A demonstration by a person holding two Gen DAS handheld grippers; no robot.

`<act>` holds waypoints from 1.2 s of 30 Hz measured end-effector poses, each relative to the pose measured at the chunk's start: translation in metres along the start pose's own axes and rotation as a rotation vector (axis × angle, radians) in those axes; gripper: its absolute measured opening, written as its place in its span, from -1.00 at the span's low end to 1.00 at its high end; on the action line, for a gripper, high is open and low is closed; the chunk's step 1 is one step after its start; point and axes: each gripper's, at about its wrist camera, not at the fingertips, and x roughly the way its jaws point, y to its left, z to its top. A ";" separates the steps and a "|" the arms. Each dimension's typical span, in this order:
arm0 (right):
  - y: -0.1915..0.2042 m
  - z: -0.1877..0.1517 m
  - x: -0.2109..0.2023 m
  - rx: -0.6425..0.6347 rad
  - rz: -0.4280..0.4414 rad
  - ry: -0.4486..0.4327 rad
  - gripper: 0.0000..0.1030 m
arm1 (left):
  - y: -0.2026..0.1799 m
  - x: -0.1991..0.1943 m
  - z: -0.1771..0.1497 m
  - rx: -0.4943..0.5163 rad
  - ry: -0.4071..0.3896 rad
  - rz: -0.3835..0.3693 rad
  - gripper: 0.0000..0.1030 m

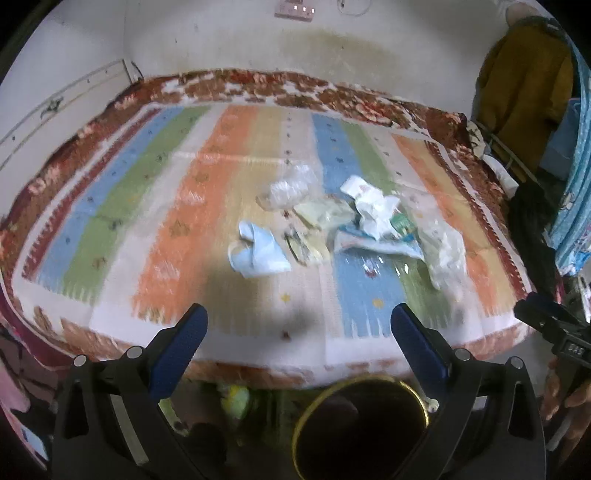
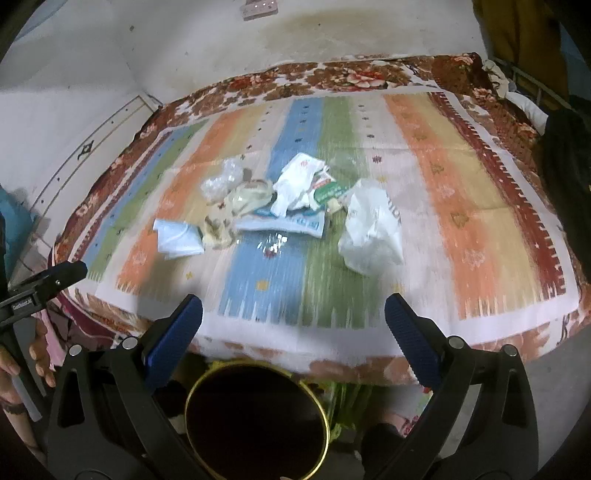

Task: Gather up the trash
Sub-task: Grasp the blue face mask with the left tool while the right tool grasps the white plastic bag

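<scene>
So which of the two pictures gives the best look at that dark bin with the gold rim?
The right wrist view. There the bin sits between the gripper fingers with nearly its whole gold rim showing. In the left wrist view the bin is partly hidden behind the right finger, and its lower edge is cut off.

Bed with striped mat [image 1: 236, 192] over floral blanket [image 1: 258, 83]; stained cream wall [image 1: 332, 44] at twelve o'clock, pink socket strip [image 1: 294, 8] mounted on it.

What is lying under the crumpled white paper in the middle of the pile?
The crumpled white paper rests on a flat blue-and-white wrapper, and a green packet shows at its right side. Anything directly beneath the paper is covered and cannot be seen.
</scene>
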 end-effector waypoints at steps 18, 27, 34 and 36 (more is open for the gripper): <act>-0.043 0.054 0.064 0.067 -0.071 0.057 0.69 | 0.025 0.081 0.055 -0.050 0.134 0.118 0.87; -0.068 0.072 0.098 0.098 -0.172 0.145 0.69 | 0.040 0.122 0.066 -0.091 0.194 0.124 0.87; -0.089 0.076 0.131 0.144 -0.200 0.204 0.48 | 0.044 0.152 0.067 -0.064 0.239 0.153 0.70; -0.091 0.079 0.137 0.146 -0.206 0.204 0.40 | 0.044 0.158 0.068 -0.060 0.247 0.153 0.70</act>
